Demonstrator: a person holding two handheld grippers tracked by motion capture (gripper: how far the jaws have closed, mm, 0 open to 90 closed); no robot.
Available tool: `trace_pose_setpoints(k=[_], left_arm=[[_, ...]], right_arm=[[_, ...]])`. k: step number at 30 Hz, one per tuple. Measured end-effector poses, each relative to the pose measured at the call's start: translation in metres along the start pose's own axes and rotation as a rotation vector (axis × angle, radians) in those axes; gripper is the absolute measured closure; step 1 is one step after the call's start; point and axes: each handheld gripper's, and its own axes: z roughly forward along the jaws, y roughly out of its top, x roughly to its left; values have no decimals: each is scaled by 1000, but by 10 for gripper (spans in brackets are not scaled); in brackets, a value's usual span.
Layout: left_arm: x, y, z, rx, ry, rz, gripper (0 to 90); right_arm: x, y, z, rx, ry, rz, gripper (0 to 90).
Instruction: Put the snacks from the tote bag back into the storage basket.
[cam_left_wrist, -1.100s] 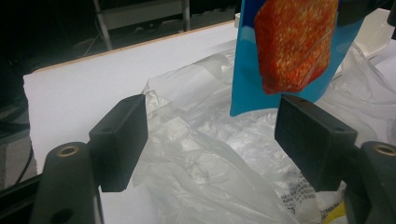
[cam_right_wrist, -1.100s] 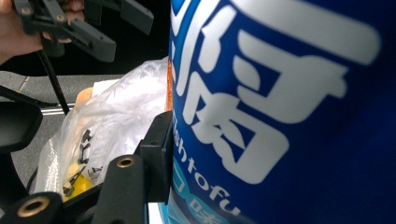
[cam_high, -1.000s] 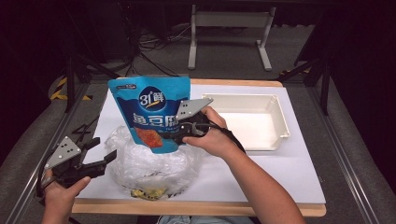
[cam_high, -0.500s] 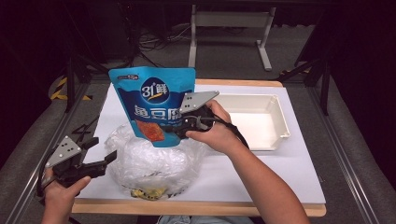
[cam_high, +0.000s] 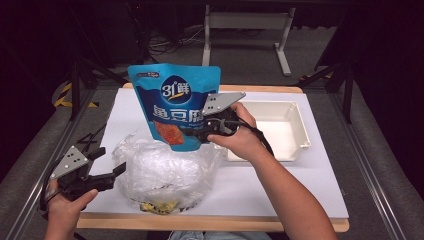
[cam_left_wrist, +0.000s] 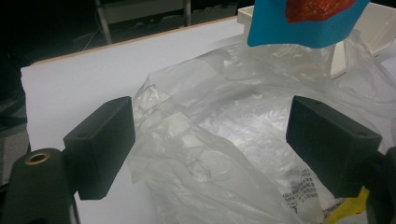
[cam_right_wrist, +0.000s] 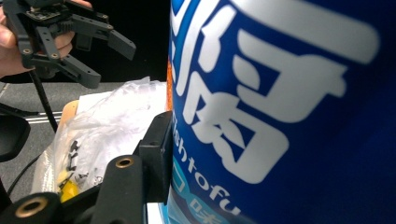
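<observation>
A blue snack pouch (cam_high: 172, 107) with white lettering hangs upright above a crumpled clear plastic bag (cam_high: 165, 172). My right gripper (cam_high: 197, 132) is shut on the pouch's lower right part, and the pouch (cam_right_wrist: 289, 107) looms close in the right gripper view. My left gripper (cam_high: 117, 172) stands at the bag's left edge. Its jaws have just been opening. In the left gripper view the bag's film (cam_left_wrist: 219, 154) lies loose between the spread pads (cam_left_wrist: 100, 140), which do not press on it. The pouch's bottom edge (cam_left_wrist: 303, 23) hangs above.
A white tray (cam_high: 280, 130) sits at the table's right rear, just behind the right hand. The white table sheet (cam_high: 300, 185) is bare at the front right. Something yellow (cam_high: 160, 206) shows inside the bag near the front edge.
The right gripper has lifted the pouch a little higher above the bag. The left gripper's jaws have spread apart at the bag's edge while that hand stayed in place.
</observation>
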Motion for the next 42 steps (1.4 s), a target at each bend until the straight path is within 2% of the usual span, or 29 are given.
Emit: trace_pose_setpoints(k=[3, 20, 34, 42], left_arm=[[-1, 0, 0, 5, 9, 14, 167], [-1, 1, -2, 5, 12, 13, 162], [0, 1, -1, 6, 9, 14, 162], [-1, 1, -1, 9, 6, 14, 162]], right_arm=[[-9, -3, -11, -2, -27, 7, 505], [-50, -19, -50, 24, -141, 57, 505], [-81, -34, -71, 60, -215, 105, 505], [-94, -43, -82, 65, -232, 126, 504]])
